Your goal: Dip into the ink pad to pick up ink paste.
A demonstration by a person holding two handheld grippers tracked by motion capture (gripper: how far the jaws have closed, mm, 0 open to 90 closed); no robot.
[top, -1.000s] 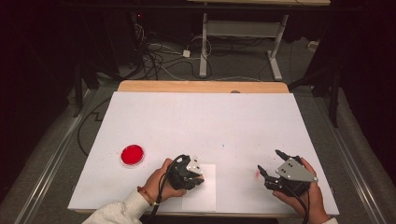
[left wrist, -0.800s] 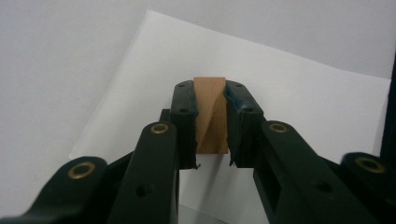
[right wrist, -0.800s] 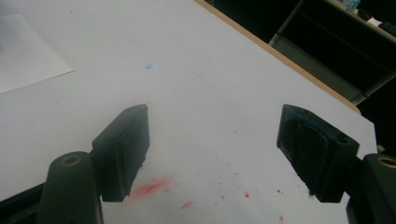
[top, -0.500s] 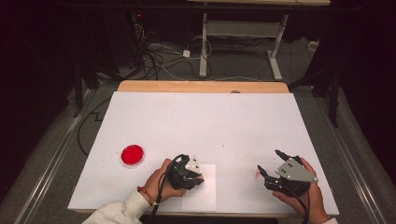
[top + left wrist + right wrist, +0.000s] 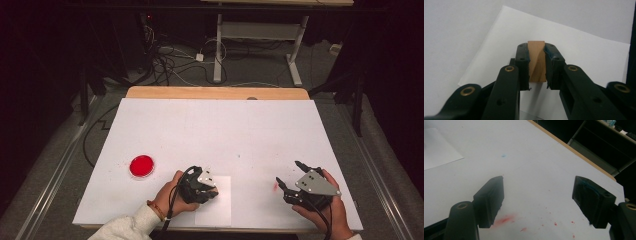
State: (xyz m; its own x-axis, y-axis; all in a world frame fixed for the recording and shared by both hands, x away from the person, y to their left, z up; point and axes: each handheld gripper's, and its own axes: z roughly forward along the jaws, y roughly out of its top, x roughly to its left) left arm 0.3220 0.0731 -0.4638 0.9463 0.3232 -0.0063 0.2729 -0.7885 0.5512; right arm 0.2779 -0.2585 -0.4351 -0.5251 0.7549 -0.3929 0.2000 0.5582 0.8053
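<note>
The wooden block (image 5: 537,61) is pinched by the left gripper (image 5: 537,67) above the paper sheet (image 5: 584,60); it should be pressed straight down, evenly. The right gripper (image 5: 537,200) is spread wide.

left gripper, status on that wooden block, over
Left gripper shut on wooden block, over the paper sheet. Right gripper open, holding nothing. Red dish off to the side, nothing in the way.

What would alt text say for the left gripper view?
Two black jaws of the left gripper clamp a small tan wooden block from either side, above a white sheet of paper. The paper lies at an angle on a pale grey table.
</note>
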